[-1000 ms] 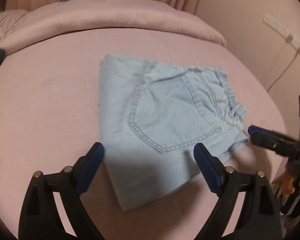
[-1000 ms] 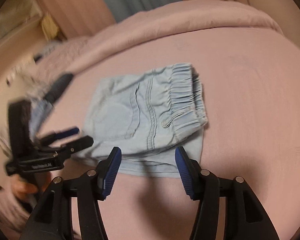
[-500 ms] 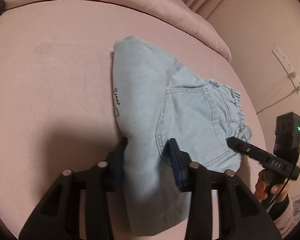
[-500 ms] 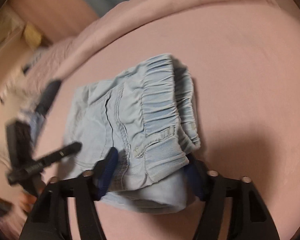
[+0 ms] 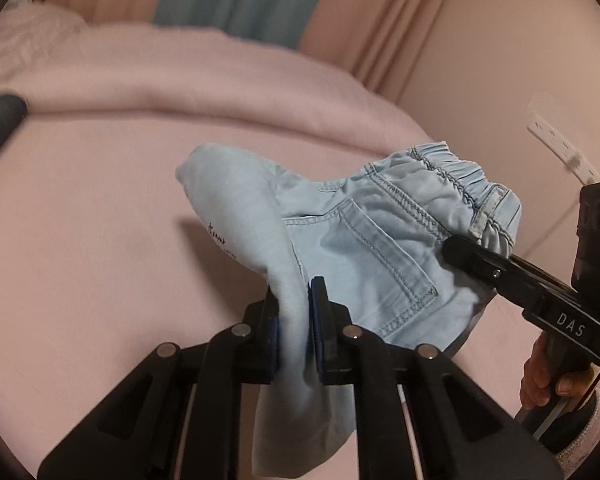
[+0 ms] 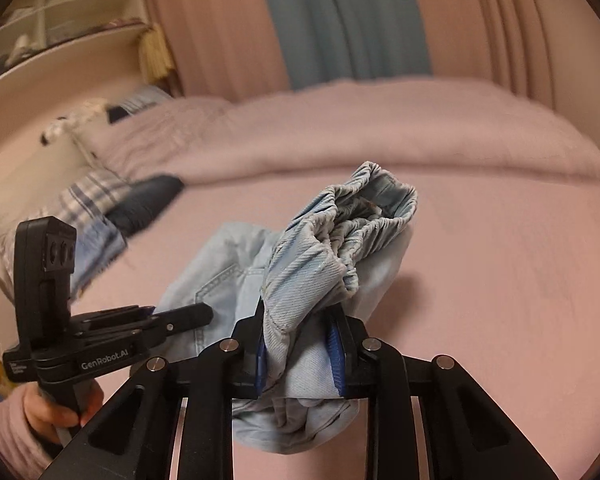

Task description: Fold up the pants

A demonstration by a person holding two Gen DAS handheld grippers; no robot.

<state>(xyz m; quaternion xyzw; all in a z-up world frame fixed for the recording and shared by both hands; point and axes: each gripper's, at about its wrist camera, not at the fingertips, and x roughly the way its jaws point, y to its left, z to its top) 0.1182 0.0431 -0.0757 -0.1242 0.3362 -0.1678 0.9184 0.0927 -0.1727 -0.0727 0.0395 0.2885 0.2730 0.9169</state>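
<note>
The folded light-blue denim pants [image 5: 380, 248] hang lifted above the pink bed [image 5: 100, 240], held between both grippers. My left gripper [image 5: 294, 312] has its jaws closing, pads pressed on the plain folded edge of the cloth. My right gripper [image 6: 300, 344] is also closing, clamped on the bunched elastic waistband end of the pants [image 6: 340, 232]. In the left wrist view the right gripper [image 5: 456, 250] bites the waistband corner. In the right wrist view the left gripper [image 6: 196, 314] reaches in from the left. The cloth sags between them and droops below the jaws.
A rolled pink duvet [image 6: 380, 128] lies across the back of the bed. A dark garment [image 6: 144, 200] and plaid clothes [image 6: 88, 196] sit at the bed's left side. A wall socket strip [image 5: 560, 144] and curtains [image 6: 340, 20] stand behind. A hand [image 6: 56, 408] holds the left gripper.
Both grippers went from open around the pants' near edge to clamped on it. The pants have been lifted off the bed and now hang bunched between the grippers.
</note>
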